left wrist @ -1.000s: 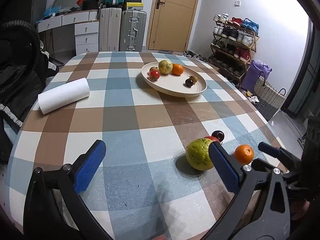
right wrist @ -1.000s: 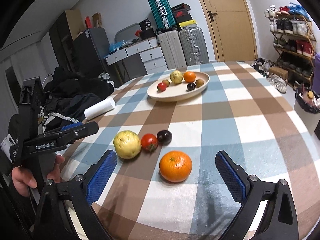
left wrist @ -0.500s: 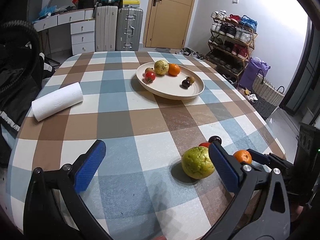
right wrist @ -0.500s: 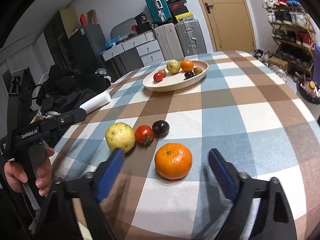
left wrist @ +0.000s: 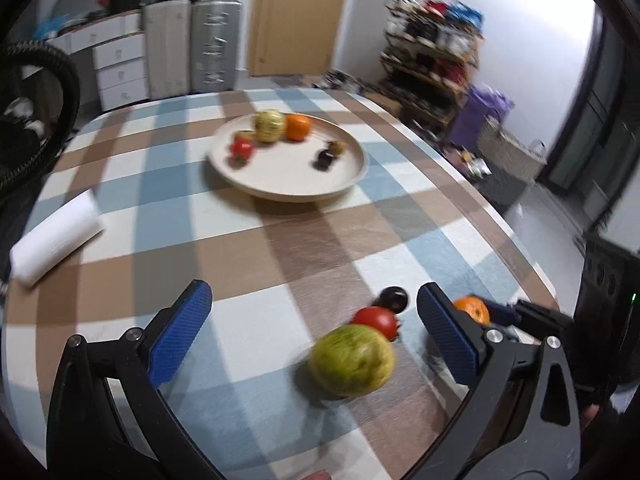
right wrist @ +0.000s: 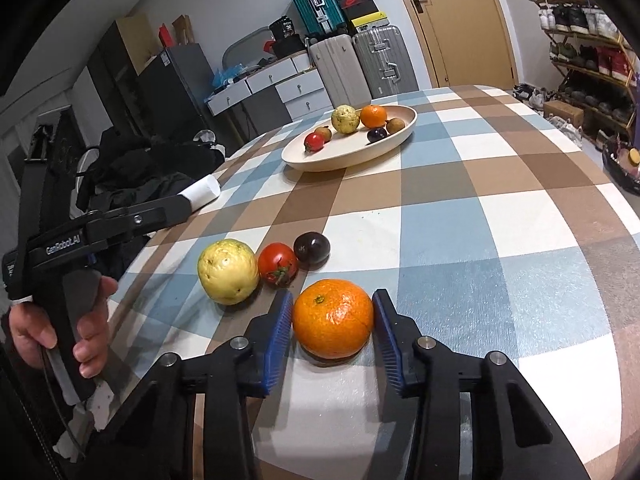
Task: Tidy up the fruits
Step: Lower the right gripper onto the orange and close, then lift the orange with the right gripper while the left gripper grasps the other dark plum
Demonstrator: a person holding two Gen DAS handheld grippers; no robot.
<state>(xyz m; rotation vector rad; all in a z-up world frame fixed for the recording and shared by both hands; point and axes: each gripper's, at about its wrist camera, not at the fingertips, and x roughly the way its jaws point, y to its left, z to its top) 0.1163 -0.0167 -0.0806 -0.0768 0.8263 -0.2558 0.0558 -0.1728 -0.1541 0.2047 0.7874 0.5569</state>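
An orange [right wrist: 333,322] lies on the checked tablecloth with my right gripper [right wrist: 333,295] around it. Its jaws are closing, and both blue pads touch the orange's sides. To its left lie a yellow-green guava [right wrist: 227,272], a red tomato [right wrist: 277,264] and a dark plum [right wrist: 311,247]. My left gripper [left wrist: 312,296] stands open above the cloth, and the guava [left wrist: 352,360] sits low between its fingers, close to the right one. A cream plate [right wrist: 348,160] farther back carries several fruits.
A white paper roll [left wrist: 56,236] lies near the table's left edge. A person's hand [right wrist: 86,336] holds the left gripper's handle. Suitcases [right wrist: 364,64], drawers and a shoe rack [left wrist: 432,60] stand beyond the table. The table's rounded edge runs close on the right.
The right gripper's jaws have come in from wide apart to both sides of the orange. The left gripper has swung right, bringing the guava, tomato and plum nearer; its view is blurred.
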